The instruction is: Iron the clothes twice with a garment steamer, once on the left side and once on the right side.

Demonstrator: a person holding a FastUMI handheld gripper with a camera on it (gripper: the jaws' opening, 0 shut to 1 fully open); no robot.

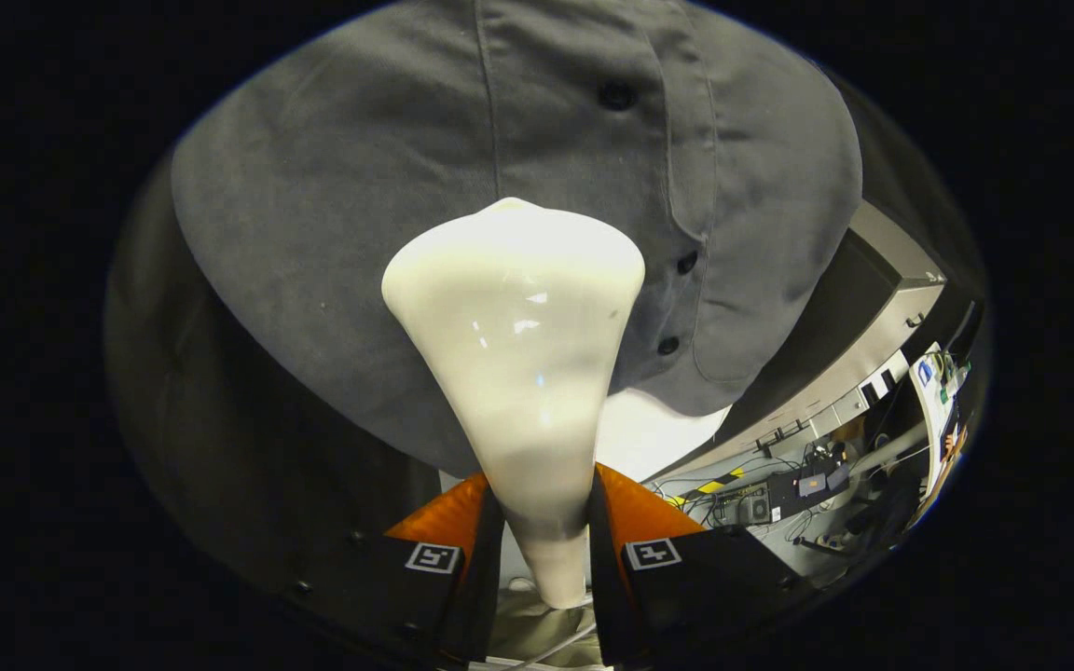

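Observation:
A cream-white garment steamer [518,373] stands between my fingers, its narrow handle pinched by both and its wide head flaring out ahead. My gripper [544,550] is shut on that handle. Just beyond the head hangs a grey button-up shirt [388,205], seen close. Its dark buttons [615,95] run down the placket to the right of the steamer head, and the head sits against or very near the cloth left of the placket. The shirt's lower hem curves just behind the handle.
To the right, beyond the shirt's hem, a floor area holds cables and black electronic boxes [779,499], with a pale cabinet or wall panel [882,308] above them. A dark surface [220,447] lies to the left below the shirt.

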